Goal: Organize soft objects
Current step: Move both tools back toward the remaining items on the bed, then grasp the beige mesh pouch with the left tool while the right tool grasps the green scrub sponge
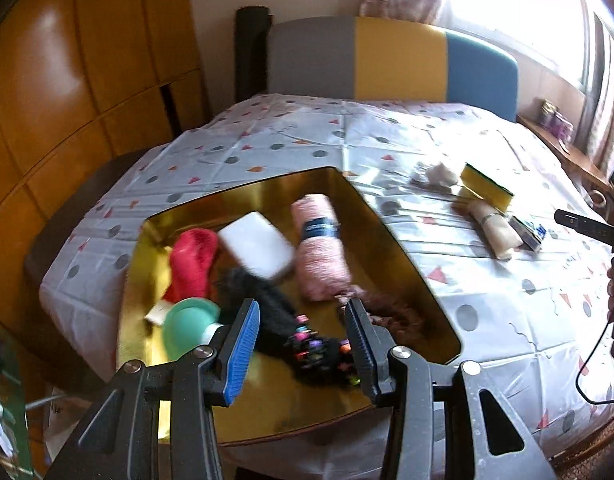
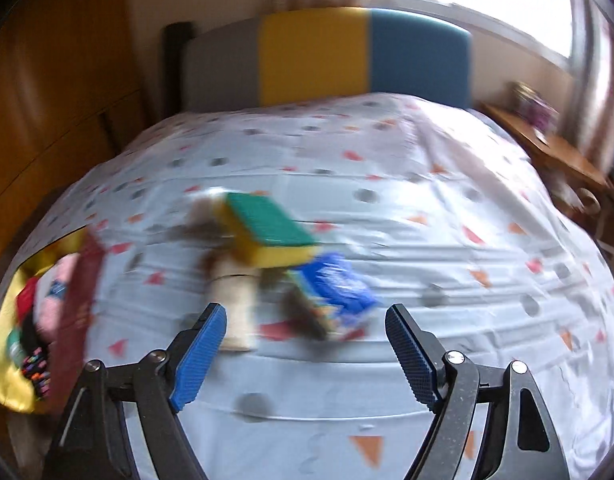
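Observation:
A gold tray (image 1: 387, 240) on the bed holds a pink rolled towel (image 1: 319, 248), a white sponge block (image 1: 257, 244), a red cloth (image 1: 193, 260), a teal round item (image 1: 189, 322), a black fuzzy item with coloured beads (image 1: 303, 340) and a brownish braid (image 1: 387, 312). My left gripper (image 1: 303, 332) is open and empty, just above the black item. On the sheet lie a yellow-green sponge (image 2: 271, 232), a beige roll (image 2: 235, 300), a blue packet (image 2: 339, 284) and a white fluffy item (image 1: 439, 174). My right gripper (image 2: 307, 332) is open and empty, in front of the packet.
The patterned sheet (image 2: 427, 220) covers the bed. A grey, yellow and blue headboard (image 1: 399, 64) stands behind. A wooden wardrobe (image 1: 67, 100) is at the left, a wooden side table (image 2: 547, 148) at the right. The tray shows at the left edge of the right wrist view (image 2: 3, 360).

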### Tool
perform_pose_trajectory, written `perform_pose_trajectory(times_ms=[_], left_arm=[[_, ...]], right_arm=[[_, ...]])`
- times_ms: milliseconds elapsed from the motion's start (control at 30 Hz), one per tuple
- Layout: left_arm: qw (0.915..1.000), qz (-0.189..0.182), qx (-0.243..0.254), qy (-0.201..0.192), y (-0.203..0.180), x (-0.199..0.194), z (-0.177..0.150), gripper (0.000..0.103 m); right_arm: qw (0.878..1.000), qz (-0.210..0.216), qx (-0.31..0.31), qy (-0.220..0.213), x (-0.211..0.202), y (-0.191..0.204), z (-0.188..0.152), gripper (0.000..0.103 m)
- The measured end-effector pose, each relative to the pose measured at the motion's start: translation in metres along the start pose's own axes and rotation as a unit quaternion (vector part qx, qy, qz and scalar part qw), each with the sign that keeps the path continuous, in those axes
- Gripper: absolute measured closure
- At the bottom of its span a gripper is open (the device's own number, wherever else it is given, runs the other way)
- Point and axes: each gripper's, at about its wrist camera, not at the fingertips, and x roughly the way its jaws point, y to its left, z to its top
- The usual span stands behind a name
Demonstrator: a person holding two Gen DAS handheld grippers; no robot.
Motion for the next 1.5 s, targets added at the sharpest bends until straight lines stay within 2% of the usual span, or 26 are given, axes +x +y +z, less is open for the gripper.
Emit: perform_pose_trajectory(times_ms=[67, 133, 233, 367, 533, 633, 700, 767, 933, 1033, 1133, 1233, 1267, 1300, 1333, 1500], left_arm=[[0.9999, -0.008, 0.010, 0.002, -0.011, 0.002, 0.005, 0.058], [0.9996, -0.022, 0.017, 0.005, -0.023, 0.006, 0.012, 0.058], [0.9985, -0.046, 0.026, 0.014, -0.043, 0.014, 0.022, 0.058], [0.9957, -0.078, 0.038, 0.033, -0.071, 0.028, 0.033, 0.058], [0.9917, -0.106, 0.051, 0.052, -0.113, 0.051, 0.051, 0.058], [0.9865, -0.140, 0.052, 0.066, -0.142, 0.070, 0.065, 0.058], [0.9839, -0.152, 0.057, 0.075, -0.160, 0.081, 0.071, 0.045], [0.9800, -0.168, 0.054, 0.091, -0.175, 0.097, 0.076, 0.040], [0.9765, -0.176, 0.050, 0.113, -0.201, 0.134, 0.088, 0.040], [0.9756, -0.176, 0.051, 0.121, -0.216, 0.155, 0.096, 0.030], [0.9754, -0.173, 0.051, 0.127, -0.228, 0.171, 0.102, 0.028], [0.9758, -0.167, 0.053, 0.132, -0.236, 0.186, 0.106, 0.029], [0.9759, -0.163, 0.051, 0.135, -0.237, 0.192, 0.106, 0.035], [0.9752, -0.162, 0.049, 0.142, -0.238, 0.196, 0.106, 0.055], [0.9740, -0.163, 0.046, 0.151, -0.238, 0.201, 0.103, 0.057], [0.9733, -0.172, 0.054, 0.142, -0.226, 0.181, 0.086, 0.058]], right_arm=[[0.999, -0.022, 0.050, 0.001, 0.006, -0.028, -0.007, 0.021], [0.995, -0.030, 0.096, 0.020, 0.014, -0.049, -0.009, 0.021], [0.986, -0.030, 0.165, 0.018, 0.014, -0.077, -0.007, 0.021], [0.977, -0.025, 0.213, 0.020, 0.011, -0.094, -0.011, 0.021], [0.975, -0.021, 0.219, 0.027, 0.012, -0.094, -0.010, 0.021], [0.977, -0.021, 0.209, 0.023, 0.010, -0.087, -0.008, 0.020], [0.978, -0.017, 0.208, 0.021, 0.007, -0.086, -0.007, 0.019], [0.977, -0.011, 0.212, 0.020, 0.006, -0.086, -0.007, 0.019], [0.973, 0.004, 0.229, 0.023, 0.005, -0.090, -0.006, 0.017], [0.972, 0.011, 0.231, 0.030, 0.007, -0.089, -0.006, 0.017], [0.972, 0.015, 0.230, 0.033, 0.008, -0.087, -0.006, 0.017], [0.972, 0.019, 0.230, 0.033, 0.008, -0.087, -0.005, 0.017], [0.973, 0.020, 0.229, 0.035, 0.009, -0.086, -0.005, 0.017], [0.973, 0.020, 0.228, 0.037, 0.010, -0.086, -0.005, 0.017], [0.973, 0.021, 0.227, 0.038, 0.011, -0.085, -0.006, 0.017], [0.974, 0.020, 0.222, 0.042, 0.013, -0.086, -0.006, 0.017]])
